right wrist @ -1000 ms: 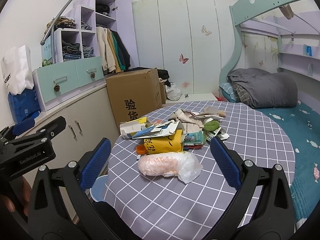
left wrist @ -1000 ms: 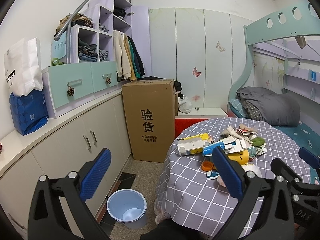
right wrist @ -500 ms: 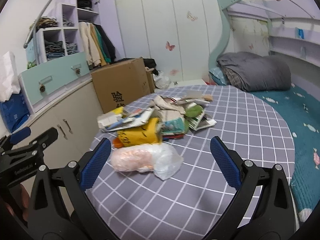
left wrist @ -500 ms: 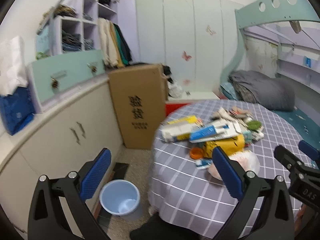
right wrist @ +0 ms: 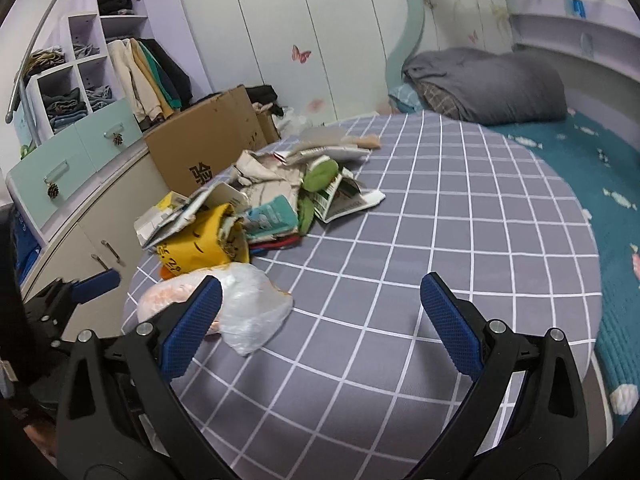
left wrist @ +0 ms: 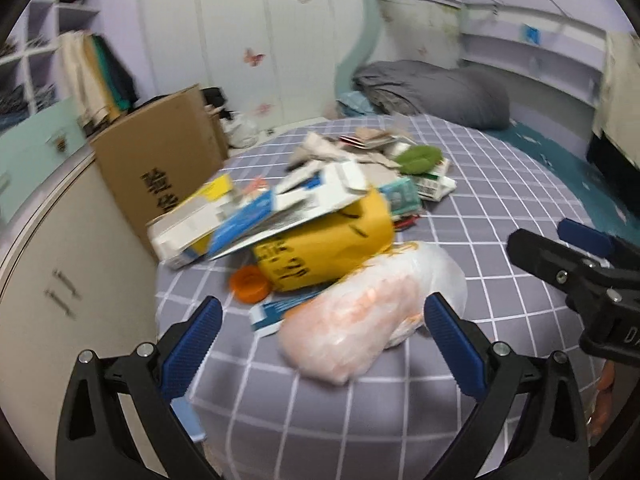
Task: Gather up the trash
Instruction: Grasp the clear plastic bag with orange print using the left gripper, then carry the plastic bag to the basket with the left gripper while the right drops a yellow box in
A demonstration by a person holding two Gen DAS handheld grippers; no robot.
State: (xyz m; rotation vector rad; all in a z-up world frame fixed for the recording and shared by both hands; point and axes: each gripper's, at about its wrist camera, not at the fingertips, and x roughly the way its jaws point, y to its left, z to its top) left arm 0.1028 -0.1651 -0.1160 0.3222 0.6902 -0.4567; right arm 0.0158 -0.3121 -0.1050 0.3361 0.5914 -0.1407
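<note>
A heap of trash lies on the round table with a grey checked cloth [left wrist: 500,208] [right wrist: 440,208]. Nearest is a clear plastic bag with pale orange contents [left wrist: 360,312] [right wrist: 244,304]. Behind it sit a yellow bag [left wrist: 324,244] [right wrist: 200,246], an orange lid [left wrist: 249,285], flattened white and blue cartons [left wrist: 240,216], papers and a green item [left wrist: 420,157] [right wrist: 318,172]. My left gripper [left wrist: 318,336] is open, its fingers either side of the plastic bag and just short of it. My right gripper [right wrist: 318,320] is open and empty above bare cloth, right of the bag.
A tall cardboard box [left wrist: 160,160] [right wrist: 208,140] stands beside the table on the left, against white cabinets [right wrist: 92,232]. A bed with a grey bundle of bedding [right wrist: 488,84] lies behind the table, teal bedding [right wrist: 580,168] to the right.
Both grippers have moved forward and nearer the table. The left view swung right from the cabinets and floor bin onto the trash heap. Both stay open.
</note>
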